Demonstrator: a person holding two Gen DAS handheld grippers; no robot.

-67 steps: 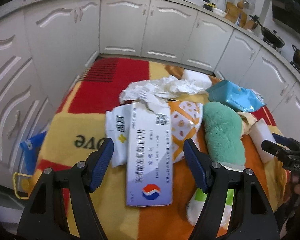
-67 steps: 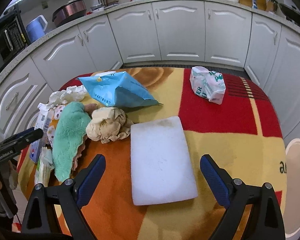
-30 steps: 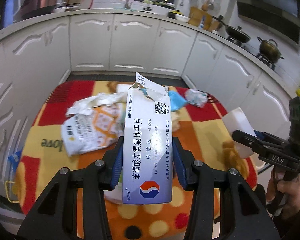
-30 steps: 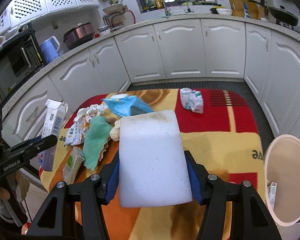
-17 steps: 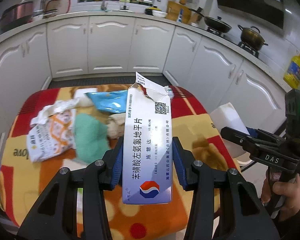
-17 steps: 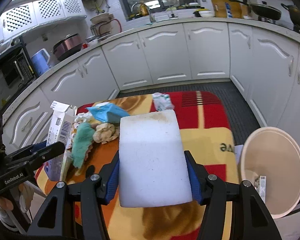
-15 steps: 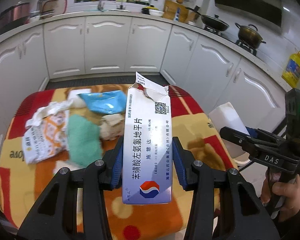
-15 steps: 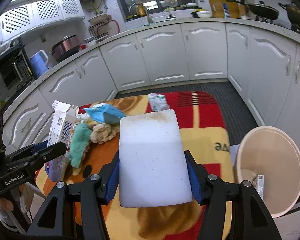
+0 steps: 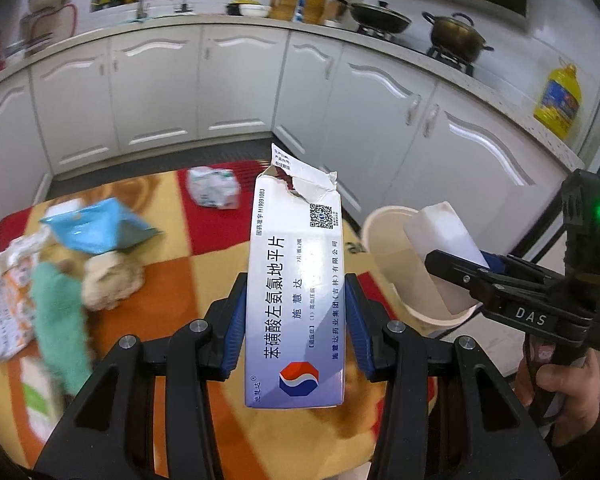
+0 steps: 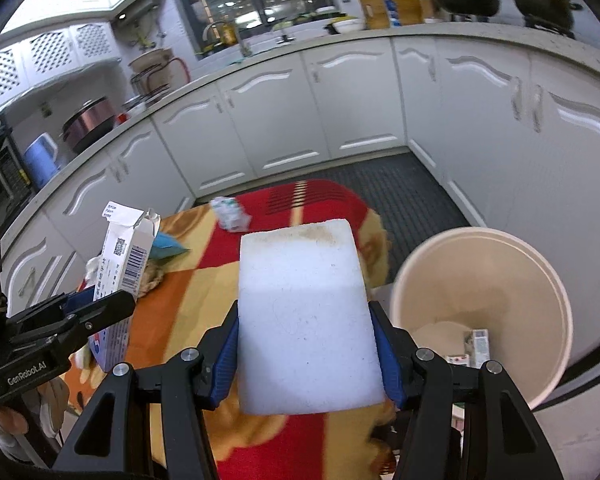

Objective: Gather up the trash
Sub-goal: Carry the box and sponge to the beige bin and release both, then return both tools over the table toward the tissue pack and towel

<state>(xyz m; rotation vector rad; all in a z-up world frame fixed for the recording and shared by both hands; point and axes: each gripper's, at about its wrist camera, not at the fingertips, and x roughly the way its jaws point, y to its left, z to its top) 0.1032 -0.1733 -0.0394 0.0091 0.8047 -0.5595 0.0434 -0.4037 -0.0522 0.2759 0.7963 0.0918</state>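
Note:
My left gripper [image 9: 295, 314] is shut on a tall white medicine box [image 9: 296, 292] with a torn top, held above the table. The same box [image 10: 118, 264] shows at the left of the right wrist view. My right gripper [image 10: 305, 354] is shut on a white foam slab [image 10: 306, 316], seen from the side as the foam slab [image 9: 444, 248] in the left wrist view. A cream trash bin [image 10: 484, 304] stands on the floor just right of the table, with small boxes at its bottom. The bin [image 9: 396, 256] lies behind the right gripper in the left wrist view.
On the patterned tablecloth [image 9: 216, 256] lie a blue pouch [image 9: 96, 228], a green cloth [image 9: 58, 320], a crumpled beige wad [image 9: 110, 282], a white packet [image 9: 214, 188] and wrappers at the left edge. White cabinets [image 10: 340, 120] ring the table. A hand [image 9: 560, 384] holds the right gripper's handle.
Both grippers have swung rightward with their loads. The trash bin has come into the left wrist view and grown larger in the right wrist view; the table litter has slid left.

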